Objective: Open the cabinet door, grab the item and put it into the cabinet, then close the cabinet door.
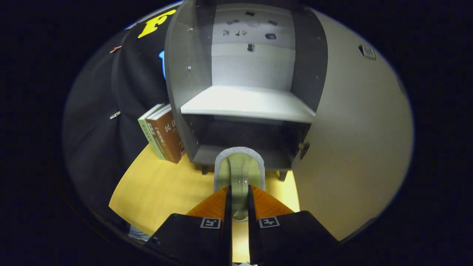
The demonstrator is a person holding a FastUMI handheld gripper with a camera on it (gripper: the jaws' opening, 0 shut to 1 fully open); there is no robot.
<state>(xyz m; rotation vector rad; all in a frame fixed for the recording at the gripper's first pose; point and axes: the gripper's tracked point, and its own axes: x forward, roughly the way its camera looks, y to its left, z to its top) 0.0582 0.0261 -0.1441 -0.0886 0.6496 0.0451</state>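
Fingers of the gripper (239,201) pinch the pale green, foam-rimmed sponge (239,170) edge-on, lining it up with the open grey cabinet's (192,92) lower compartment.

cabinet (245,103) top cut off at upper frame, small marks on its back panel too blurred to identify, open door (354,147) label unreadable, books (162,135) partly hidden behind cabinet side

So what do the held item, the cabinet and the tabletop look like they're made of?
The item, clamped between the gripper fingers, looks like clear, glossy glass or plastic with a grey foam-like, matte rim. The cabinet looks like smooth grey laminated board, with peg holes in its side walls. The tabletop looks like pale wood or veneer, faintly grained.
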